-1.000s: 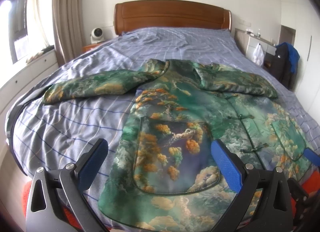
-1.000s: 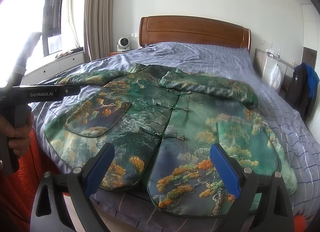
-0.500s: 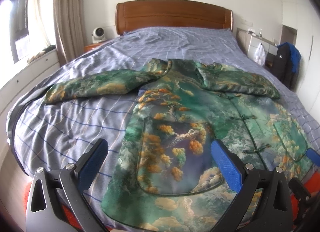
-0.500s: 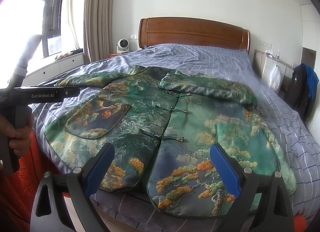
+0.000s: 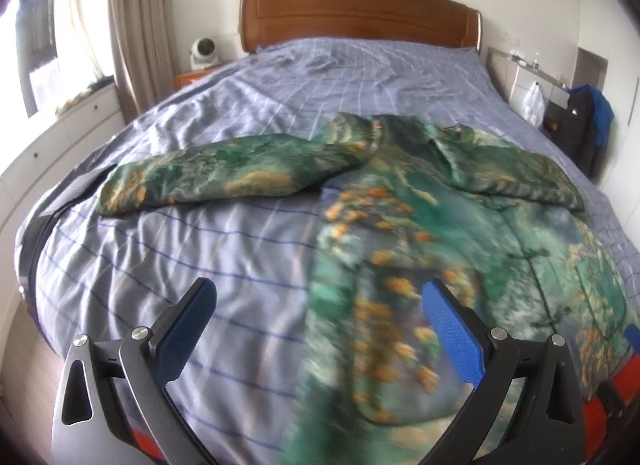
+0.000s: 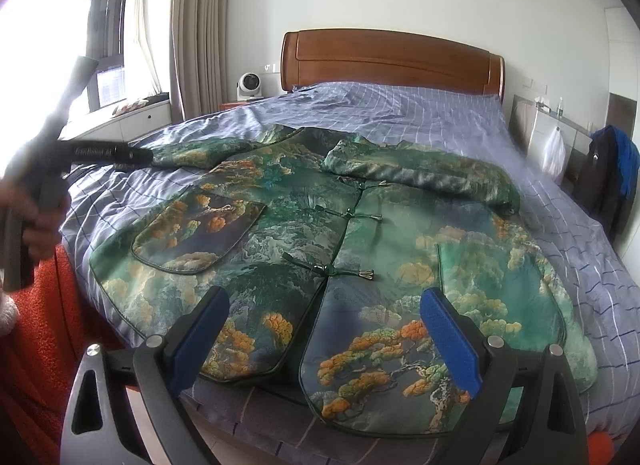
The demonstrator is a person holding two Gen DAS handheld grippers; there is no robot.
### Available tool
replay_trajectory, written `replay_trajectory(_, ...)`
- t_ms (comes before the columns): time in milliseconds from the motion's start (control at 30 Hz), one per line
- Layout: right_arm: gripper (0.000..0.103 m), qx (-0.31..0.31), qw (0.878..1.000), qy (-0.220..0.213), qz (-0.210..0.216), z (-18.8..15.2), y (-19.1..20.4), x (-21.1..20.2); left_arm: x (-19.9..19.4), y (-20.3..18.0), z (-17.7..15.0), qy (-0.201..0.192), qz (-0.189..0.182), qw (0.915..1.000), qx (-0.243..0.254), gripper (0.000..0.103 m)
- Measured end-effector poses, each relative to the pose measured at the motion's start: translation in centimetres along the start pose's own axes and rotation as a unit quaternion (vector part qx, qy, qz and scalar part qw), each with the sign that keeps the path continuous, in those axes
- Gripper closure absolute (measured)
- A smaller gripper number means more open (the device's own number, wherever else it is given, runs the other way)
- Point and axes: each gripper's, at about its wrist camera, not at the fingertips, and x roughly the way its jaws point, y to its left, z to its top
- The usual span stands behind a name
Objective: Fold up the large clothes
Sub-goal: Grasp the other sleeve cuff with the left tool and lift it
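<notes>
Jacket: the large green brocade jacket with orange pine-and-cloud print [image 6: 320, 249] lies front-up and buttoned on the blue checked bed sheet [image 5: 208, 241], hem at 6 o'clock and collar at 12, laid flat so you can fold it in place.
Sleeves: the sleeve at 10 o'clock [image 5: 224, 177] stretches straight out over the sheet; the one at 2 o'clock [image 6: 432, 177] lies folded across the chest.
Left gripper [image 5: 320, 329]: your blue-padded fingers are spread wide and hold nothing, hovering over the jacket's side edge, probably heading for the outstretched sleeve.
Right gripper [image 6: 324, 341]: fingers apart and empty above the hem, well placed to pin or lift it.
Caution: the left view is blurred near the cloth.
</notes>
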Motion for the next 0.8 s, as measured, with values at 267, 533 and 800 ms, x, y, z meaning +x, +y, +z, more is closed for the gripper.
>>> replay_trajectory(267, 0.008, 0.005, 1.000, 0.009, -0.006, 0.0, -0.4, 0.6, 6.9, 19.5, 3.2, 0.039, -0.040, 0.9575, -0.283, 0.001)
replay_trajectory(533, 0.008, -0.022, 0.999, 0.035, 0.000, 0.3, 1.3, 2.1, 16.3, 31.9, 2.7, 0.047, -0.030, 0.8802, -0.471, 0.002)
replay_trajectory(800, 0.008, -0.033, 0.999, 0.038, 0.006, 0.3, 2.2, 2.1, 14.5, 26.8, 10.9, -0.002, 0.032, 0.9223, -0.385, 0.094)
